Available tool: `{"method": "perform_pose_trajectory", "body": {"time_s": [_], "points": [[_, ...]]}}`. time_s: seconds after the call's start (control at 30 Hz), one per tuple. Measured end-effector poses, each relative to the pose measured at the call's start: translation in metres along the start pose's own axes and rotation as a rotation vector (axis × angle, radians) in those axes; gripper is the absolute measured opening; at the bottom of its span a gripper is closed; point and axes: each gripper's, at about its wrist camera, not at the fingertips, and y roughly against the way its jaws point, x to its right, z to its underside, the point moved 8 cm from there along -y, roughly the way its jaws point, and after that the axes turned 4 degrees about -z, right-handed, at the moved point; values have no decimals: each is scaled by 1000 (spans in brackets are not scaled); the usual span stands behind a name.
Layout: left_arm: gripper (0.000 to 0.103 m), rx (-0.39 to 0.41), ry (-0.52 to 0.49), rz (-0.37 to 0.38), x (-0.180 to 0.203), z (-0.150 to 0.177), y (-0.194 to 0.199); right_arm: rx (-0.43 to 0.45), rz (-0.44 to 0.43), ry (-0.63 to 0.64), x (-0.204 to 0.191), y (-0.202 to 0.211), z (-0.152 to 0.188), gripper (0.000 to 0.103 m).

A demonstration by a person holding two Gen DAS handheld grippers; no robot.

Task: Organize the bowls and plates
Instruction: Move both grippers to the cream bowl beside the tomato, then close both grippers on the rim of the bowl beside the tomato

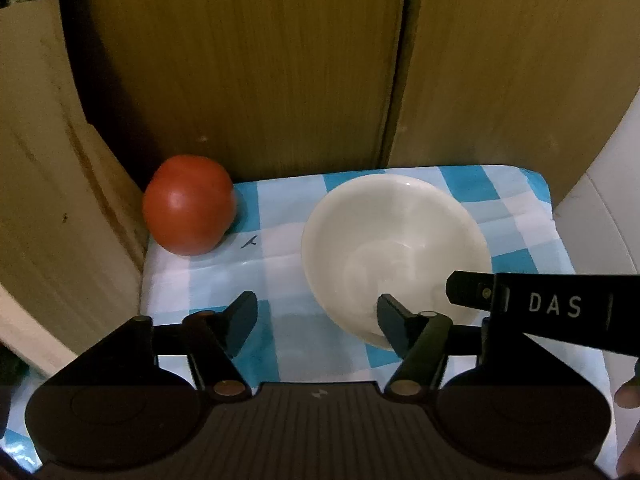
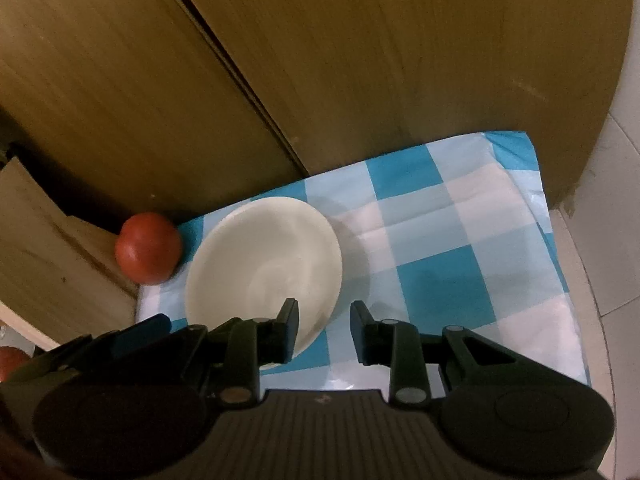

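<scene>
Black fingers of the left gripper (image 1: 316, 322) are filling the bottom of the left wrist view, standing fairly wide apart with nothing between them; the right-hand finger is overlapping the near rim of the white bowl (image 1: 394, 256), though contact cannot be told. Lower centre of the right wrist view, the right gripper (image 2: 324, 330) is showing a narrow gap, its left-hand finger lying over the bowl's near edge while the other is hanging over bare checked cloth (image 2: 460, 240).

That bowl is sitting upright, mouth facing up, at centre right of the left view; being round, it has no long axis to align with. A red tomato (image 1: 188, 204) is resting at centre left, apart from the bowl.

Judging by this, a rim grasp is being set up. Doing it well likely means straddling the near rim with one finger inside and one outside, closing gently and lifting level, keeping the two grippers from crowding each other.
</scene>
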Motion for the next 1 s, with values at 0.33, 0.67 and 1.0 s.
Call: {"method": "perform_pose_trajectory", "body": {"time_s": [0.33, 0.67, 1.0], "points": [[38, -18, -5, 20, -1, 0, -10, -26, 7, 10, 2, -13, -1, 11], [28, -2, -32, 22, 2, 3, 2, -16, -10, 24, -6, -3, 1, 7], [29, 18, -46, 19, 2, 4, 25, 5, -12, 53, -18, 21, 5, 7]]}}
